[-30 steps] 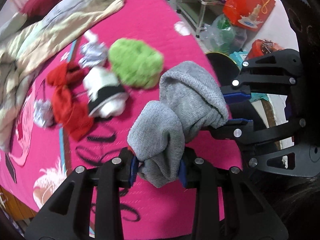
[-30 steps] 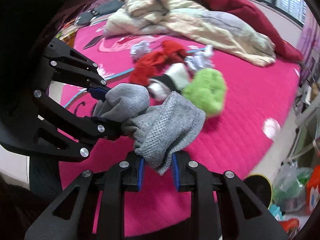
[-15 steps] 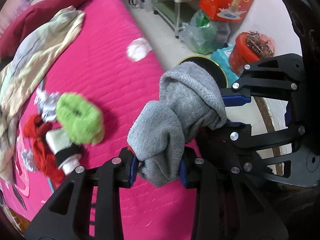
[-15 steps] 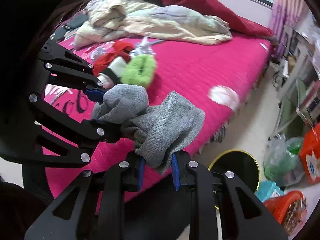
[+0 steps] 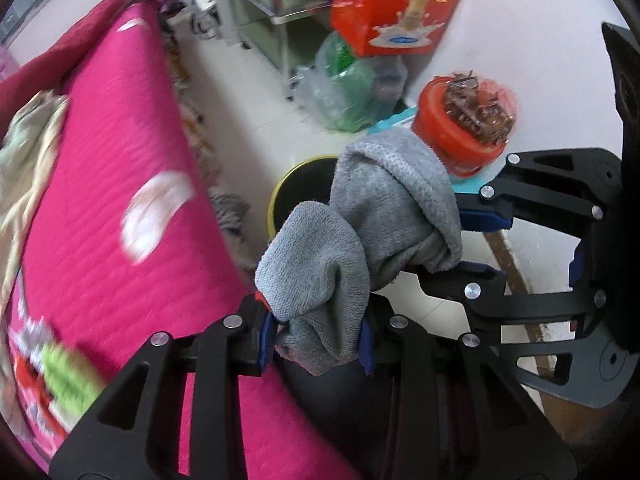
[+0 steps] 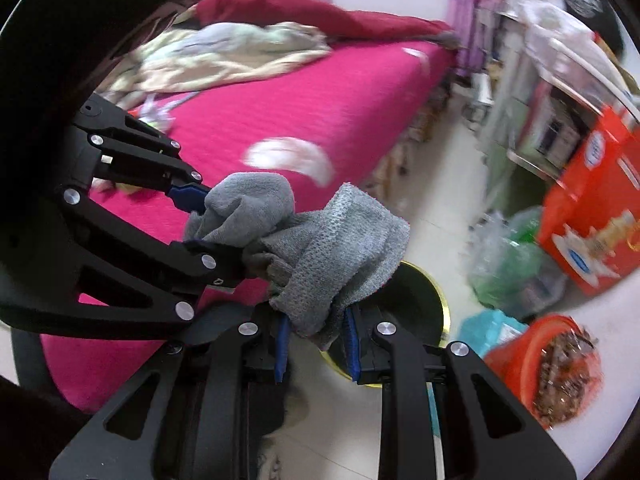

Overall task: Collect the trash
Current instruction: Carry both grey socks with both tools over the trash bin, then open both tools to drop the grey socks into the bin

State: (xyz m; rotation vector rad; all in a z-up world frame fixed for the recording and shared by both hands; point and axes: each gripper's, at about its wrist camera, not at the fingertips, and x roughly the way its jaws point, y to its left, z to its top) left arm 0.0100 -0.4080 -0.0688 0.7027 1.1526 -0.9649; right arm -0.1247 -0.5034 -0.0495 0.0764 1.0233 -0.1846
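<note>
Grey sock (image 5: 360, 236) | both fingers clamped on it | right view only: bin's (image 6: 434, 300) dark inside beneath

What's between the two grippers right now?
The grey cloth: left gripper is clamped on one end, right gripper on the other, over the black bin. Both wrist views show it.
</note>
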